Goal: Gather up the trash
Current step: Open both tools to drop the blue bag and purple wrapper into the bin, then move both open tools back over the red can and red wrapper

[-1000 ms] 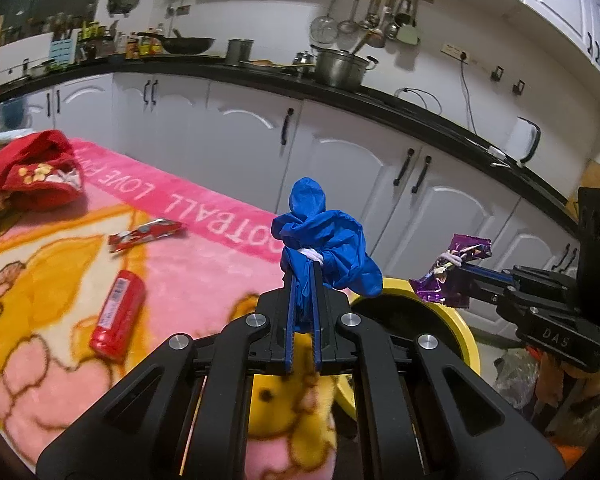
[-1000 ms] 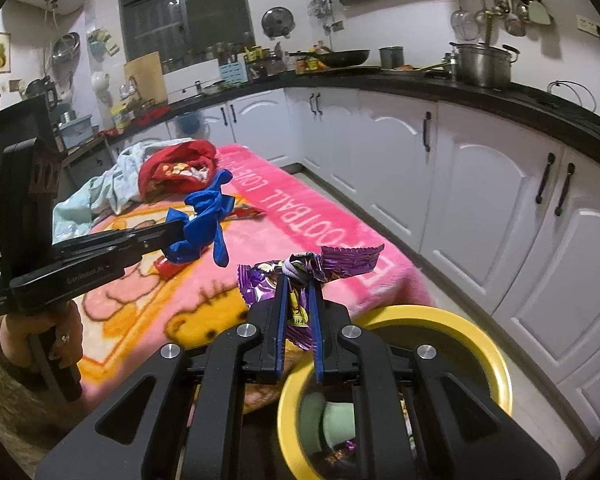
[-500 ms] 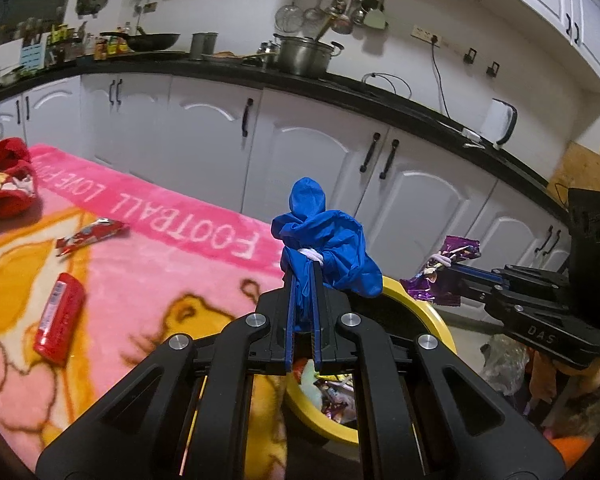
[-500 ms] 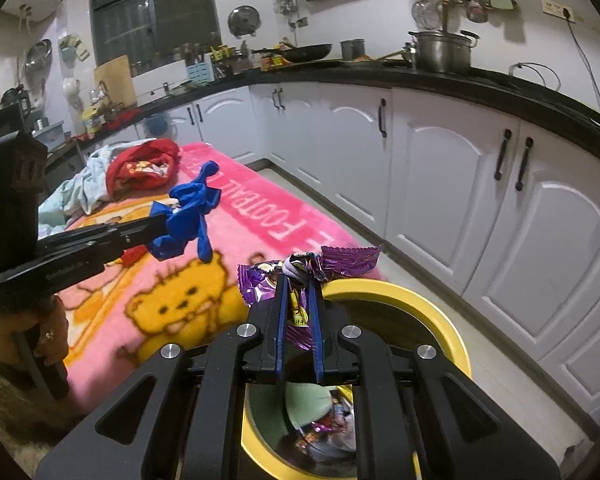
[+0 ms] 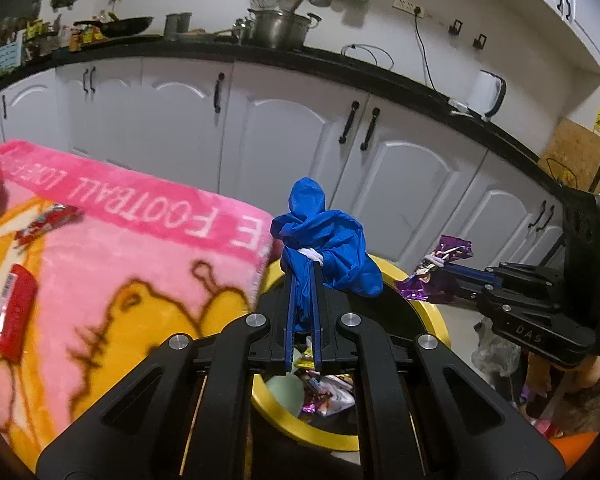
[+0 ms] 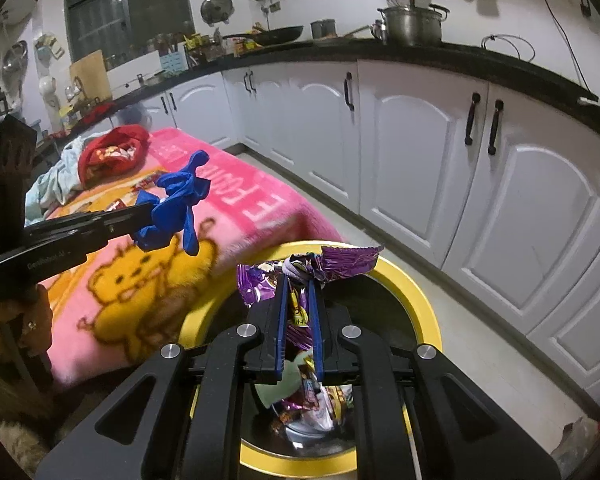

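My left gripper (image 5: 303, 268) is shut on a crumpled blue glove (image 5: 324, 240) and holds it over the near rim of the yellow-rimmed trash bin (image 5: 436, 324). It also shows in the right wrist view (image 6: 148, 220) with the glove (image 6: 176, 208). My right gripper (image 6: 299, 280) is shut on a purple snack wrapper (image 6: 340, 264) above the bin (image 6: 420, 300); it also shows in the left wrist view (image 5: 446, 266). Several wrappers lie inside the bin (image 6: 312, 404).
A pink and yellow blanket (image 5: 120, 264) covers the table beside the bin, with a red packet (image 5: 14, 316) and a red-white wrapper (image 5: 46, 222) on it. A red cloth (image 6: 112, 152) lies at its far end. White cabinets (image 6: 420, 152) run behind.
Both grippers have moved from above the blanket's end to over the bin, each still holding its piece of trash. The bin's inside now shows below them.
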Available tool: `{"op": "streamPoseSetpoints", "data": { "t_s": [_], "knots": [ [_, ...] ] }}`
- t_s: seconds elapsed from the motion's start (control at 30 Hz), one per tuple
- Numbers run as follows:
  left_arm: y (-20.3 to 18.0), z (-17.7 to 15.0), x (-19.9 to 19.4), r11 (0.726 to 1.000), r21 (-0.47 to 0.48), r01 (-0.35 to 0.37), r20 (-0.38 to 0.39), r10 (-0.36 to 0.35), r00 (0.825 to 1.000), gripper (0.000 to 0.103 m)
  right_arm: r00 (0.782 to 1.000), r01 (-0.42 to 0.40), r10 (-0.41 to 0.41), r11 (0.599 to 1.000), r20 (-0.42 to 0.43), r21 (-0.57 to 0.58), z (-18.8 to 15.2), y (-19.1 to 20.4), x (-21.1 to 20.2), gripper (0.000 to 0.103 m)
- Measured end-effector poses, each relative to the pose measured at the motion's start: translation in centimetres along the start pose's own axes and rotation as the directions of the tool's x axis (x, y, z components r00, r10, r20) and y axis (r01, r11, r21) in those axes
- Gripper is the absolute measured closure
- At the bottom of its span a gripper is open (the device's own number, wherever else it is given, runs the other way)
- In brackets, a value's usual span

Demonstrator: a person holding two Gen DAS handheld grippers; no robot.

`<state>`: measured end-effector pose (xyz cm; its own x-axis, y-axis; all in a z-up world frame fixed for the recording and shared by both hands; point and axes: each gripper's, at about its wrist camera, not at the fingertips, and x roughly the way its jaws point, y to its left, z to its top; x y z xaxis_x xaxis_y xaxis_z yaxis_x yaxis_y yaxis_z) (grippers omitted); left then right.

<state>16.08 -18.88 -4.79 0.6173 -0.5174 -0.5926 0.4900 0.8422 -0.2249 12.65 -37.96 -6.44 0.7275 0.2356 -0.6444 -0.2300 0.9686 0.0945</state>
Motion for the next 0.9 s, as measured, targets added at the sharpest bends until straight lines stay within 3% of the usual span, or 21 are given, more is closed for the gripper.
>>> {"op": "streamPoseSetpoints", "data": {
  "t_s": [0.57,0.63,0.73,0.77,0.83,0.9],
  "knots": [
    [-1.7,-1.1,3.4,1.0,0.014,0.023,-0.08,-0.021,0.997,0.097,0.995,-0.006,0.014,0.997,-0.101,0.079,-2.7,-2.4,2.1,0.09],
    [-1.6,-1.1,3.5,1.0,0.013,0.02,-0.084,-0.019,0.996,0.09,0.994,-0.002,0.011,0.997,-0.106,0.079,-2.8,-2.4,2.2,0.089],
    [-1.4,-1.2,3.4,1.0,0.008,0.011,-0.088,-0.01,0.996,0.069,0.994,0.001,0.008,0.996,-0.11,0.084,-2.8,-2.5,2.2,0.071],
    [-1.2,-1.2,3.3,1.0,0.005,0.009,-0.088,-0.008,0.996,0.063,0.994,0.002,0.008,0.996,-0.109,0.09,-2.8,-2.6,2.1,0.07],
    [-1.0,-1.3,3.1,1.0,0.004,0.0,-0.085,0.0,0.996,0.061,0.994,0.001,0.008,0.996,-0.105,0.091,-2.8,-2.7,1.8,0.069],
    [-0.7,-1.3,2.7,1.0,-0.002,-0.007,-0.08,0.007,0.997,0.051,0.995,0.003,0.006,0.996,-0.096,0.094,-2.6,-2.7,1.5,0.061]
  ]
}}
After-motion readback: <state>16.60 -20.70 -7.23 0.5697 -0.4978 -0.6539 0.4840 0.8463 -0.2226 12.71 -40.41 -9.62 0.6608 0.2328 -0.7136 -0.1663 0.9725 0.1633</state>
